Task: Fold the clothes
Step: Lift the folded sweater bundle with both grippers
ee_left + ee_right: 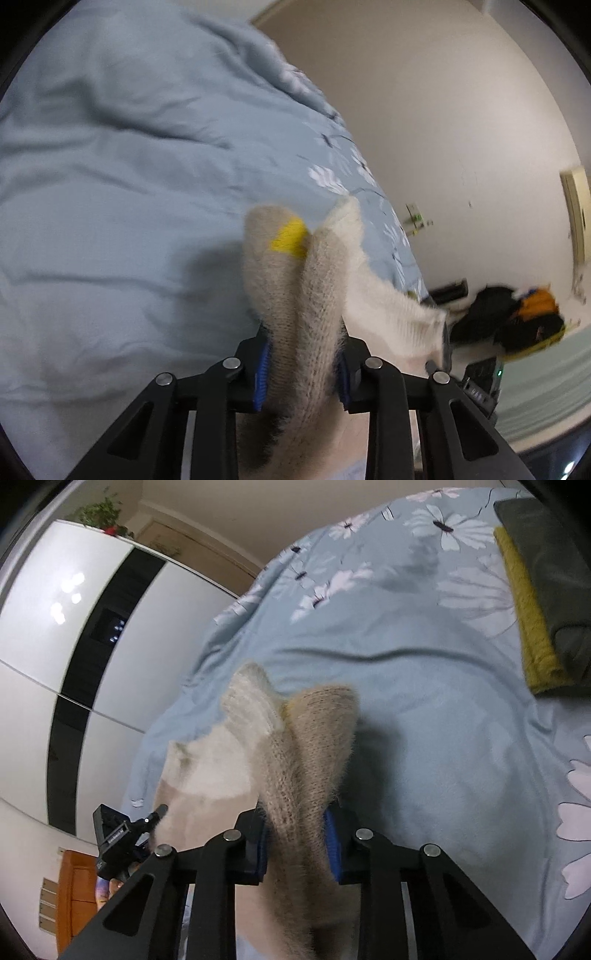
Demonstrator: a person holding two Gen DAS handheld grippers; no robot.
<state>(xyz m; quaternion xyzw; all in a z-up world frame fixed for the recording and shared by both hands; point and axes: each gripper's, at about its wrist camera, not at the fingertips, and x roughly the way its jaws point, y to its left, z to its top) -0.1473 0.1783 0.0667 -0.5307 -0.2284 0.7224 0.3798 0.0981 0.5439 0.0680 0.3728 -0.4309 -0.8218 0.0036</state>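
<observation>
Left gripper [301, 363] clamps a bunched edge of the fuzzy beige-and-cream sweater [314, 280], held up off the blue bedspread [110, 184] ahead of it; a yellow tag [290, 238] shows just past the fingers, no writing legible.

Right gripper [295, 843] pinches another edge of the same sweater [303, 746], also lifted, bedspread [424, 720] beyond. Far ahead and right of it, a folded mustard knit [532, 627] lies against a dark grey item [554, 572].

Step, as I judge it: garment raised by two edges, not yet laid out. Next move calls for spreading both grips apart and lowering it flat.

Lettering on the other gripper's body, low left: too blurred to read.
</observation>
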